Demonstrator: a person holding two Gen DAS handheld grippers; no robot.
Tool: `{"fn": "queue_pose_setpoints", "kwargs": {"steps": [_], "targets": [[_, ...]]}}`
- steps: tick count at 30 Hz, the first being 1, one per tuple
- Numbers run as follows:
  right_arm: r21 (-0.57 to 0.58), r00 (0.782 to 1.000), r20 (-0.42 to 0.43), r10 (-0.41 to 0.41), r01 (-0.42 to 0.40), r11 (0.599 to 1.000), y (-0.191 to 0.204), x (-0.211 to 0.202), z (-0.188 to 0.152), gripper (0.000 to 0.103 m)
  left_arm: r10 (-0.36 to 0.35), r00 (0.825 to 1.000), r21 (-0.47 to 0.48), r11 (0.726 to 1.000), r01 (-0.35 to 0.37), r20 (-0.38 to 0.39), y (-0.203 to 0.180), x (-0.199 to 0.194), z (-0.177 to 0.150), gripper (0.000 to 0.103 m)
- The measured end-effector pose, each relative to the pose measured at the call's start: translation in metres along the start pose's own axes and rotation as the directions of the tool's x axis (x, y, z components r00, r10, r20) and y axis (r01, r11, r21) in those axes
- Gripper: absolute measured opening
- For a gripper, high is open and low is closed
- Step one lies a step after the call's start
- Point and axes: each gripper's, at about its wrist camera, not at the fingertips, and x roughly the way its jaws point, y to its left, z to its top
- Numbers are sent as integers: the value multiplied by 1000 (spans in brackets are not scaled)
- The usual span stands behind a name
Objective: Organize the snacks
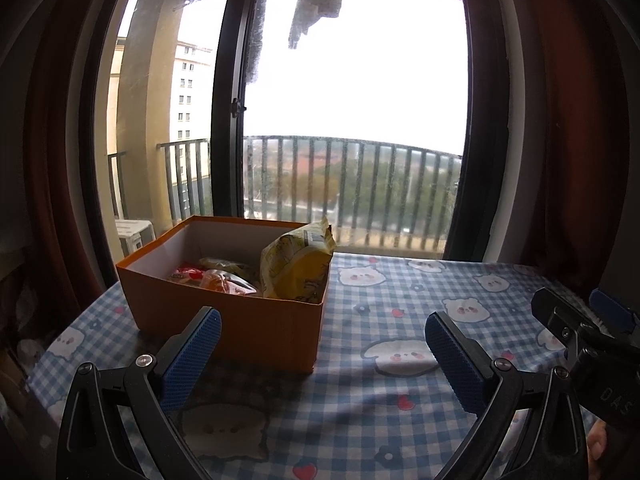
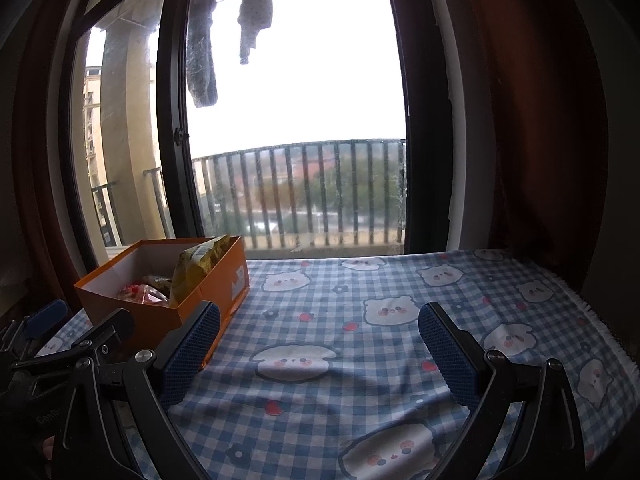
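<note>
An orange cardboard box stands on the left part of the table. Inside it a yellow snack bag leans upright against the right wall. Red and orange packets lie on the box floor. My left gripper is open just in front of the box, nothing between its blue pads. My right gripper is open too, over bare cloth to the right of the box. The right gripper's body shows at the edge of the left wrist view.
A blue checked tablecloth with white bear faces covers the table. Behind it is a tall window with a dark frame, a balcony railing and hanging laundry. Dark red curtains hang on both sides.
</note>
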Motion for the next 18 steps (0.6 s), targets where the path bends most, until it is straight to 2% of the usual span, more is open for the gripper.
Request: {"fn": "queue_pose_setpoints", "kwargs": {"steps": [18], "targets": [[15,1000,-14,-17,17,1000,-8,-3,-2,101,-5,1000,8,1000,5,7,-5,-4,-3,102]]}}
